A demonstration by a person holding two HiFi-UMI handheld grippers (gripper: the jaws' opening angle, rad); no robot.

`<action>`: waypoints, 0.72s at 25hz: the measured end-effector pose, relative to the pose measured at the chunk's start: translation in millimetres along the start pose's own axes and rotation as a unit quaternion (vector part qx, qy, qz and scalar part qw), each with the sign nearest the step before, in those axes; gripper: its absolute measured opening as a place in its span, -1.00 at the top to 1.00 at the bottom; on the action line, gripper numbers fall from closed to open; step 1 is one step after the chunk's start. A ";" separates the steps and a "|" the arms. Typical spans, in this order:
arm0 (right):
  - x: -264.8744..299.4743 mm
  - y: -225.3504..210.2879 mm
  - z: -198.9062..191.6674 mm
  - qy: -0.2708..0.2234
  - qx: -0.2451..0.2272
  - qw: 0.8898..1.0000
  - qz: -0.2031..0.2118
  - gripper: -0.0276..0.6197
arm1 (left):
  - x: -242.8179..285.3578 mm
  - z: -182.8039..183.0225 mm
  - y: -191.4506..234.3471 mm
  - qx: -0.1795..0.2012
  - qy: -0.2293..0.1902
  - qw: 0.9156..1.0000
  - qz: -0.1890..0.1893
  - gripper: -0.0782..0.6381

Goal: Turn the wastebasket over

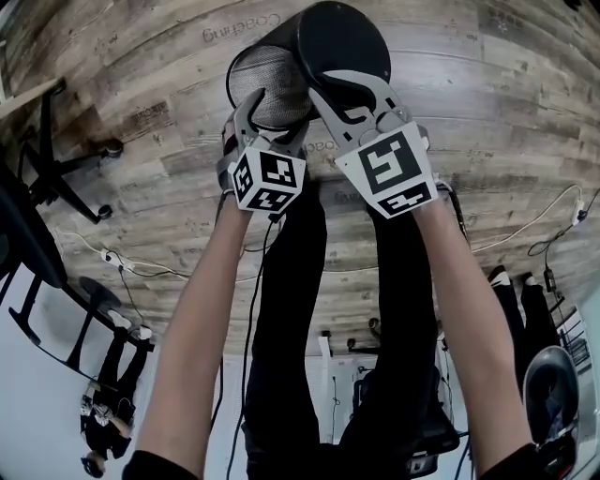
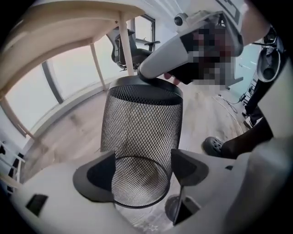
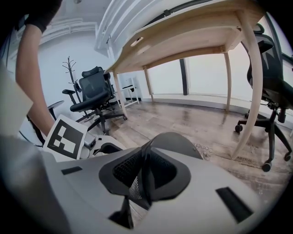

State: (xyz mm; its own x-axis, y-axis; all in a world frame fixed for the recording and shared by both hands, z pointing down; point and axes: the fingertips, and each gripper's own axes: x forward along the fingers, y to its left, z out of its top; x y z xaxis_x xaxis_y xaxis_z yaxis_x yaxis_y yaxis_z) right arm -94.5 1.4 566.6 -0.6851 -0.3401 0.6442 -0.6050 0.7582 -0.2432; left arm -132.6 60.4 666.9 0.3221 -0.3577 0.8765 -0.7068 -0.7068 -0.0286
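wastebasket [image 1: 274, 82] — tipped, up off the wood floor [image 1: 487, 122], open room around | right gripper [image 3: 142, 183] pinches its rim | left gripper [image 2: 142, 167] wide open — basket end between jaws, not squeezed | floor print [image 1: 239, 28] unreadable

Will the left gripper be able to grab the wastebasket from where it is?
Probably yes. The left gripper's jaws stand open on either side of the wastebasket's near end, with nothing between them and the mesh. The right gripper, clamped on the far end, is out of its way.

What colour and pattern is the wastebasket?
The wastebasket is black wire mesh with a solid rim; clearest in the left gripper view.
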 end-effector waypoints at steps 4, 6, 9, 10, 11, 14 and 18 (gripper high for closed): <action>2.7 18.0 -1.2 0.001 0.004 1.000 0.023 0.68 | -3.8 -13.8 0.7 0.003 0.009 1.000 -0.006 -0.27; 4.7 28.4 -1.6 0.005 0.006 0.999 0.037 0.68 | -5.7 -21.5 1.1 0.003 0.015 1.000 -0.008 -0.26; 6.3 39.0 -0.9 0.009 0.015 0.998 0.053 0.68 | -7.8 -30.9 2.9 -0.002 0.024 1.000 -0.009 -0.27; 5.8 39.7 -0.1 0.008 0.022 0.998 0.054 0.68 | -8.4 -33.6 3.7 -0.004 0.026 1.000 -0.009 -0.26; 4.9 38.5 0.5 0.005 0.032 0.998 0.052 0.68 | -8.9 -36.2 4.4 -0.007 0.028 1.000 -0.009 -0.26; 1.5 23.4 -4.2 0.005 0.064 0.997 0.032 0.67 | -9.5 -42.9 6.2 -0.016 0.034 0.999 -0.009 -0.27; -3.9 -13.9 -28.1 0.035 0.085 0.995 -0.029 0.60 | -10.9 -49.6 6.0 -0.022 0.042 0.999 -0.009 -0.27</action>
State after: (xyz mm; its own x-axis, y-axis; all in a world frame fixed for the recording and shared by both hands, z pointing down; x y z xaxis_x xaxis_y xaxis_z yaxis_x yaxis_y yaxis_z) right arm -72.0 7.8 587.8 -0.6203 -0.3371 0.7082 -0.7069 0.6315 -0.3186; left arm -171.6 90.4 680.9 0.2814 -0.2912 0.9143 -0.7286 -0.6849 0.0061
